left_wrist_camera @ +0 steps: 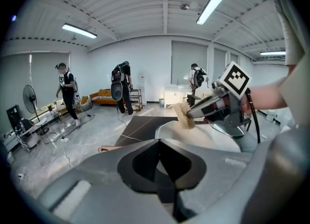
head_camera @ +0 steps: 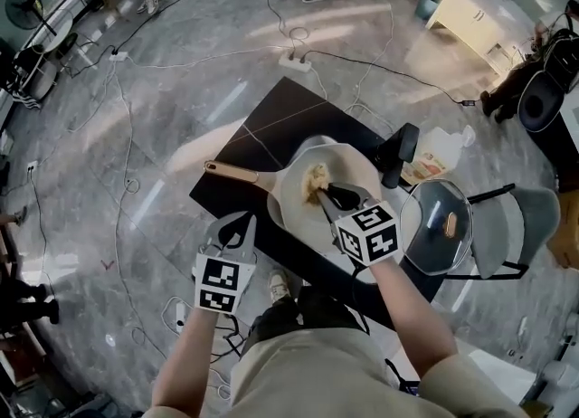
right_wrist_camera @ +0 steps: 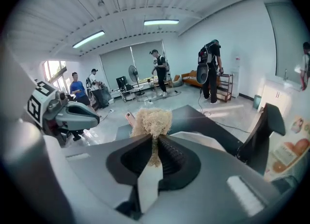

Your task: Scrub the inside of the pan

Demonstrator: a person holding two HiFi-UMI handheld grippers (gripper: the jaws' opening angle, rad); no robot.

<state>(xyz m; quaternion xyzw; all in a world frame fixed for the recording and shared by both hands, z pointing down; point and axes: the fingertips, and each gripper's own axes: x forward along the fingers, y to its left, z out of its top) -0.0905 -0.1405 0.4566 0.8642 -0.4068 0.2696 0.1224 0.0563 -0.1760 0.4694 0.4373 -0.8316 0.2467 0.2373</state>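
Pan in the head view: lay flat on the black tabletop, pale inside facing up and wooden handle out to the person's left, so open to work from above. Was entered from the near side by the right gripper, clenched on a straw-coloured fibre scrubber and tipped down to bring the wad against, or just over, the inner surface; actual contact could not be settled. Looked, as a judgement, like the scrubbing itself under way. Off the pan, the left gripper: hung just beside the near-left rim, below the handle, apparently touching neither. Set out of the way at the right, by a grey chair: a glass lid.

Left gripper view: showed its jaws pressed together on nothing, aimed across the pan's rim toward the scrubber. Probably waited there to steady the handle if the pan slid.

Right gripper view: showed ribbed jaws pinched on the scrubber's lower strands, bushy head left sticking out past the tips, presumably so that fibre, not jaw, met the pan.
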